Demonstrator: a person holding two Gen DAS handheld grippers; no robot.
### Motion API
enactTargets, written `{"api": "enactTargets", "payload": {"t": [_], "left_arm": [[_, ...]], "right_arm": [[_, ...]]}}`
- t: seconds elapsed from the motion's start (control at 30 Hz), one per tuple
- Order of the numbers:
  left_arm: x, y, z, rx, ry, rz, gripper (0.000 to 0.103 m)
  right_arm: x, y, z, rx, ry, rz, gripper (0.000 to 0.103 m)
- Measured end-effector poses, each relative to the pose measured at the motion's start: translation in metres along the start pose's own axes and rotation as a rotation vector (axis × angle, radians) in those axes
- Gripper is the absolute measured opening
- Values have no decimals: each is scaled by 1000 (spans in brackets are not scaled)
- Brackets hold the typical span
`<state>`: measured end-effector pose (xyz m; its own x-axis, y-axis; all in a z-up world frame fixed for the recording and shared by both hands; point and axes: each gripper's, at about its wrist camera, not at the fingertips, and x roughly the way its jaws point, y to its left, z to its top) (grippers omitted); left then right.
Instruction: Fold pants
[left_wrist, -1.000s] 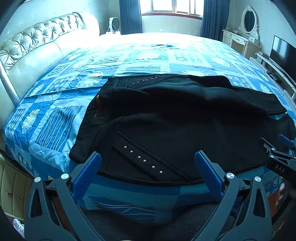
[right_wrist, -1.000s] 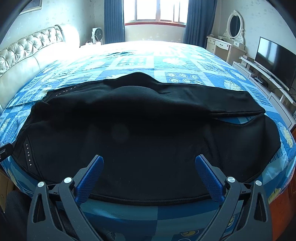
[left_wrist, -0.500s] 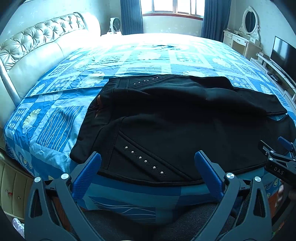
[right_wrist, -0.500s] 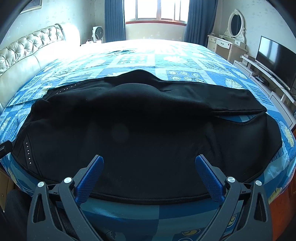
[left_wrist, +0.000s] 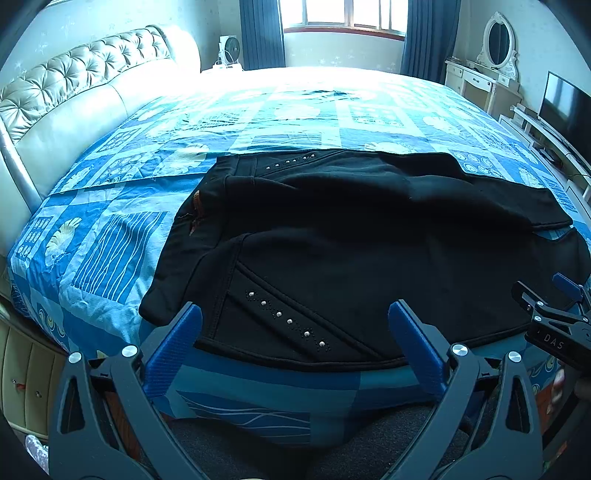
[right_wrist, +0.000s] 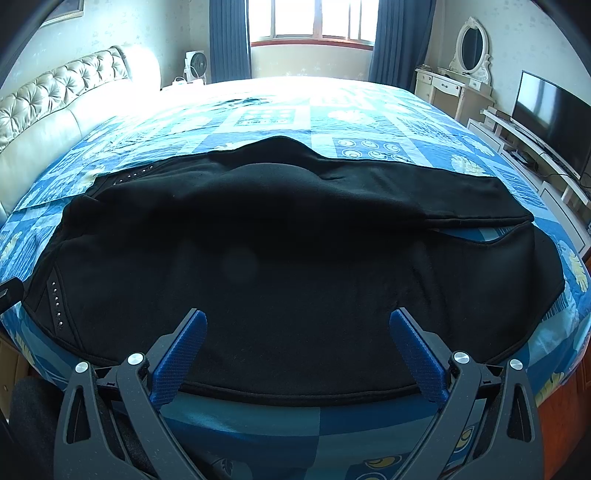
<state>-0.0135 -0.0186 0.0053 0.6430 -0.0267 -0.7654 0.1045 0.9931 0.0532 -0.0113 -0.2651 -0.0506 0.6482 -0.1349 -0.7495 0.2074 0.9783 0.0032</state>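
Across the blue patterned bed (left_wrist: 110, 229): black studded fleece pants (left_wrist: 332, 251) spread flat. Left gripper (left_wrist: 295, 317), right gripper (right_wrist: 297, 321) agape, empty. Pinch near hem edge at matching points; lift evenly.

Black pants (left_wrist: 369, 251) with silver studs, spread flat sideways, legs doubled, near the bed's front edge

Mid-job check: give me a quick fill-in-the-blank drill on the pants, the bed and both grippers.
1. The black studded fabric pants lie on the ____ patterned bedspread.
2. The left gripper has its jaws ____.
3. The right gripper grips ____.
4. The flat black television stands to the bed's ____.

Missing: blue; open; nothing; right
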Motion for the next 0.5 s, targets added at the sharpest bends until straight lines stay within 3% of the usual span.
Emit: {"api": "enactTargets", "payload": {"t": [0.5], "left_arm": [[-1,-3,0,7,4,-4,101]], "right_arm": [[1,2,-1,-3,3,2,99]]}}
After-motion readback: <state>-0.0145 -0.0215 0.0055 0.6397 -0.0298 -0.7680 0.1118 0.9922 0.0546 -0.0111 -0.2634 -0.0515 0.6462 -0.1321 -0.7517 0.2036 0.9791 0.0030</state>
